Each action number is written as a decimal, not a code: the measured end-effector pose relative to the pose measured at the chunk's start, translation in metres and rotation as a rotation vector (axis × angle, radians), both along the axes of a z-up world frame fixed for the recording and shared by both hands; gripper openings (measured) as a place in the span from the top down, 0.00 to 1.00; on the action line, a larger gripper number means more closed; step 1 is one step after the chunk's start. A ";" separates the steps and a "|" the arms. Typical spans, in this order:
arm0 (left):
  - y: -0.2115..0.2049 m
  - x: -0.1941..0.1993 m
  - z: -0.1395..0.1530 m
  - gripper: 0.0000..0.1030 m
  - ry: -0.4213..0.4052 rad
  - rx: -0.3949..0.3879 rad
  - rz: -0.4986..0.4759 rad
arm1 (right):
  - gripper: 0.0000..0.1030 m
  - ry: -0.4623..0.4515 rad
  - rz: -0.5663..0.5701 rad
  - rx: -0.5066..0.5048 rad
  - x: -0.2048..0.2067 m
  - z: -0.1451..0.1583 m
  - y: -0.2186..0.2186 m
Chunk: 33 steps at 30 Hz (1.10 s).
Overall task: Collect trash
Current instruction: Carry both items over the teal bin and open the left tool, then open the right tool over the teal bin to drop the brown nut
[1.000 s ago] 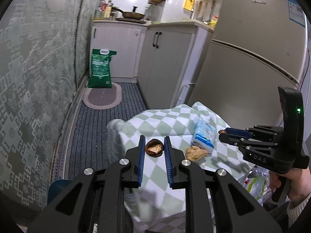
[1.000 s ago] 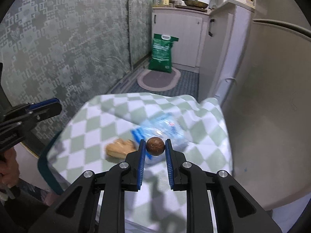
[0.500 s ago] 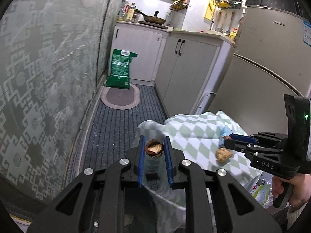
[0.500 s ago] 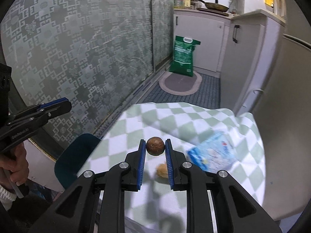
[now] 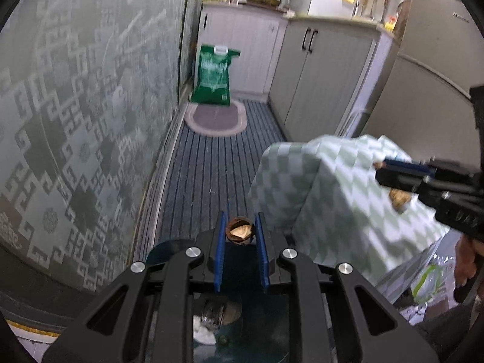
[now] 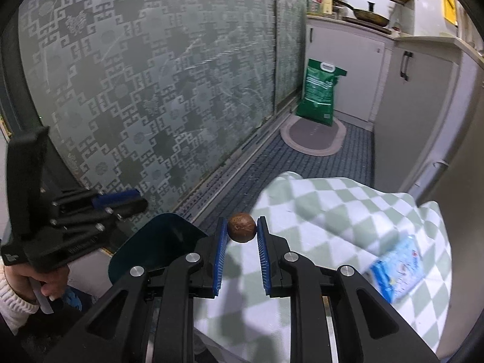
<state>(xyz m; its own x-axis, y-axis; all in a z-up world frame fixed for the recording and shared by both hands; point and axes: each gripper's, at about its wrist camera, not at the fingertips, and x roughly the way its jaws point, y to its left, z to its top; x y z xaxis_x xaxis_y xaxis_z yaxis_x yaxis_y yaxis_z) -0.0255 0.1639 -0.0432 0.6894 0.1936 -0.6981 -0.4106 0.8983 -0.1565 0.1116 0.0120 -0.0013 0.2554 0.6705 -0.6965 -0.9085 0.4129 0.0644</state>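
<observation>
My left gripper (image 5: pixel 240 231) is shut on a brown nut shell half (image 5: pixel 239 232) and holds it above a dark blue trash bin (image 5: pixel 242 317) with scraps in it. My right gripper (image 6: pixel 241 232) is shut on a whole brown nut (image 6: pixel 241 231), at the left edge of the checked tablecloth (image 6: pixel 332 205), near the bin's rim (image 6: pixel 157 242). The right gripper also shows in the left wrist view (image 5: pixel 381 166). The left gripper shows in the right wrist view (image 6: pixel 133 201). A tan scrap (image 5: pixel 399 198) and a blue packet (image 6: pixel 396 269) lie on the cloth.
A patterned glass door (image 6: pixel 151 90) runs along the left. A green bag (image 5: pixel 213 78) and an oval mat (image 5: pixel 216 119) sit at the far end of the striped floor. Cabinets (image 5: pixel 326 72) and a fridge (image 5: pixel 429 90) stand on the right. A plastic bag (image 5: pixel 429 281) hangs low right.
Both grippers have swung left off the table with their loads. The left one now hangs over the bin. The right one has reached the table's left edge.
</observation>
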 end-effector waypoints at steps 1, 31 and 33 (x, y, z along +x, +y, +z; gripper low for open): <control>0.001 0.000 -0.004 0.80 0.021 0.000 -0.002 | 0.81 0.001 0.006 -0.001 -0.002 0.000 0.004; 0.041 -0.031 -0.016 0.76 0.082 0.048 0.130 | 0.81 0.040 0.202 -0.190 -0.063 -0.045 0.078; 0.042 -0.035 -0.005 0.76 0.024 0.048 0.148 | 0.81 0.047 0.209 -0.202 -0.065 -0.048 0.079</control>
